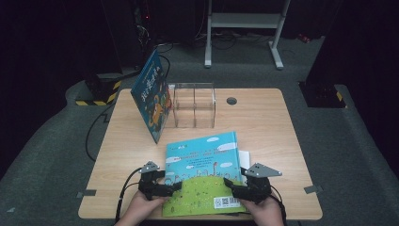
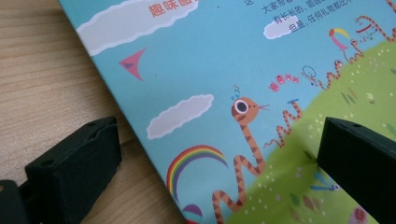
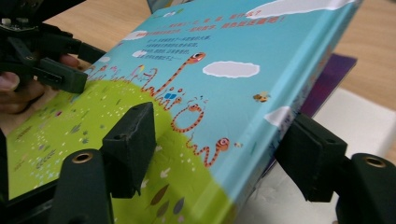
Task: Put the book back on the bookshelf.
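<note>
Book (image 1: 203, 175) between both grippers' open jaws

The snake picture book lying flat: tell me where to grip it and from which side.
Grip the snake picture book by its spine edge, coming from its right. In the right gripper view that edge sits raised on other books, so the right gripper can straddle its thickness.

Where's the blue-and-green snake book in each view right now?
High view: snake book lies bottom centre, between both grippers.
Left gripper view: its cover fills the centre and right.
Right gripper view: it spans the middle, spine edge rightward.
Shared landmark: the orange striped snake.
</note>
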`<state>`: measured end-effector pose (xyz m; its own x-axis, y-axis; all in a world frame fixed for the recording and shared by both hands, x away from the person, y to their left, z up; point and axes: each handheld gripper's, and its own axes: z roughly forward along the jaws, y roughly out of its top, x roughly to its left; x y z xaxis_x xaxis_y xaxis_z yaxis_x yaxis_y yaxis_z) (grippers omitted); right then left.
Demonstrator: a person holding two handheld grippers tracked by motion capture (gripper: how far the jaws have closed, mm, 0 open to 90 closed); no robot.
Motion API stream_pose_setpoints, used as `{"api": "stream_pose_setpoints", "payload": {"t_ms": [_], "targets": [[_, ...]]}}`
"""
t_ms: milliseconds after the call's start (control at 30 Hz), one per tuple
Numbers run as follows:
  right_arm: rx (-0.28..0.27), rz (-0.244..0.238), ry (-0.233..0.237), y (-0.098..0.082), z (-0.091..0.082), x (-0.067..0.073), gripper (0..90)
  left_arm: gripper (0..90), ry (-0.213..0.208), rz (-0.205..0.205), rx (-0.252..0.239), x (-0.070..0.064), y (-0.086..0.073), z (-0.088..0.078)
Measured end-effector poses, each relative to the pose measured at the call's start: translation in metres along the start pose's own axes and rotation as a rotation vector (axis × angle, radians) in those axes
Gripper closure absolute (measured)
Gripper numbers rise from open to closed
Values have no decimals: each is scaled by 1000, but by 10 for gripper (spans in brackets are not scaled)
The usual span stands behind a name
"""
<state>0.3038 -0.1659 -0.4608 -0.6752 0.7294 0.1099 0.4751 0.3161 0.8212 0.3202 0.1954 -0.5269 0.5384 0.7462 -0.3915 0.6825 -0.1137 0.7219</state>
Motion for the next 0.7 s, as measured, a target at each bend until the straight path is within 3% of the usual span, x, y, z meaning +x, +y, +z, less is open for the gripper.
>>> {"api": "stream_pose_setpoints", "payload": {"t_ms": [300,367,433,467,600,700], "targets": [[-9,-22,-12,1,0,3,318,0,2,-18,-8,1,0,0],[-23,-40,-17,1,-1,5,318,0,-15,-34,-17,3,0,-1],[-48,-65,-19,1,-3,7,319,0,-69,-64,-14,9,1,-2],[-69,-87,-23,2,-5,10,319,0,-75,-69,-19,9,0,-2],[-72,-89,-30,2,-5,10,319,0,-56,-34,-29,5,1,-3],[-66,-80,-23,2,-4,9,318,1,-46,-37,-21,3,2,-3]]}}
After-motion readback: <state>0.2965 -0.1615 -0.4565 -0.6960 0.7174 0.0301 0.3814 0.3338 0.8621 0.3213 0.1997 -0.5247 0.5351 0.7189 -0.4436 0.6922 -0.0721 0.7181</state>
